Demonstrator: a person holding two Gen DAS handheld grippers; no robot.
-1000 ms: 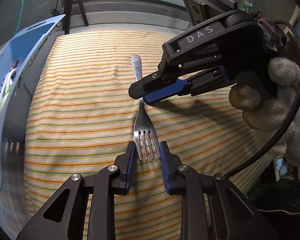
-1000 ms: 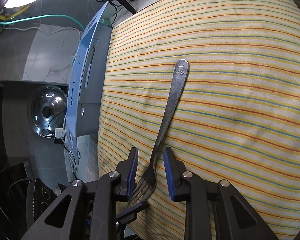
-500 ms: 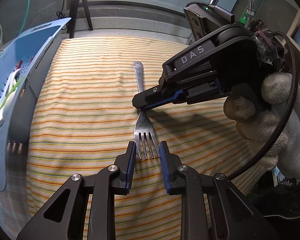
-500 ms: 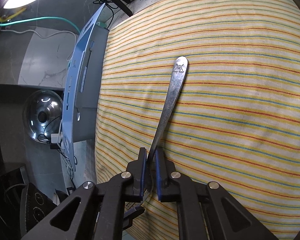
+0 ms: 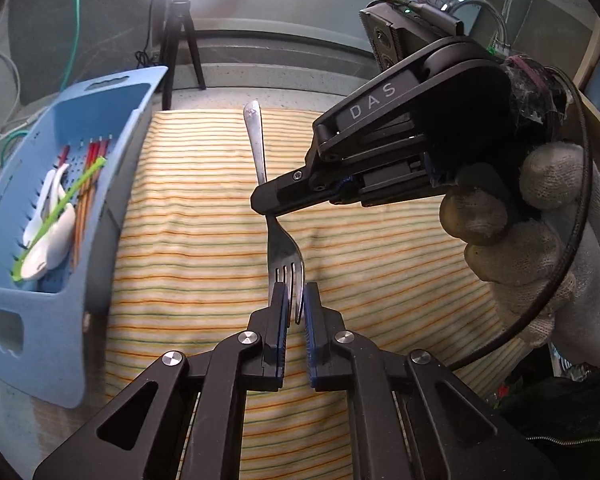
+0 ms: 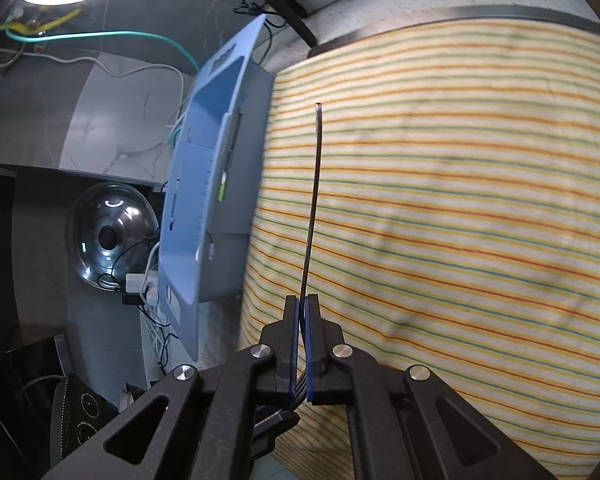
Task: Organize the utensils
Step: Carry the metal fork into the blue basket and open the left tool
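A metal fork (image 5: pixel 274 224) is held off the striped cloth (image 5: pixel 204 240), handle pointing away. My right gripper (image 5: pixel 266 210) is shut on the fork's neck; in the right wrist view the gripper (image 6: pixel 302 312) pinches the fork (image 6: pixel 314 200), seen edge-on. My left gripper (image 5: pixel 294 300) has narrowed around the tines, which sit between its pads; whether they touch is unclear. A blue basket (image 5: pixel 72 128) stands to the left, holding white spoons (image 5: pixel 50 232), chopsticks (image 5: pixel 90 172) and a green stick.
The basket also shows in the right wrist view (image 6: pixel 204 184), beside the cloth's edge. A tripod (image 5: pixel 180 40) stands behind the table. A glass pot lid (image 6: pixel 108 236) and cables lie below the table. A gloved hand (image 5: pixel 520 220) holds the right gripper.
My right gripper closed on the fork's neck and lifted it off the cloth, turning it on edge. My left gripper narrowed around the tines and both views rose.
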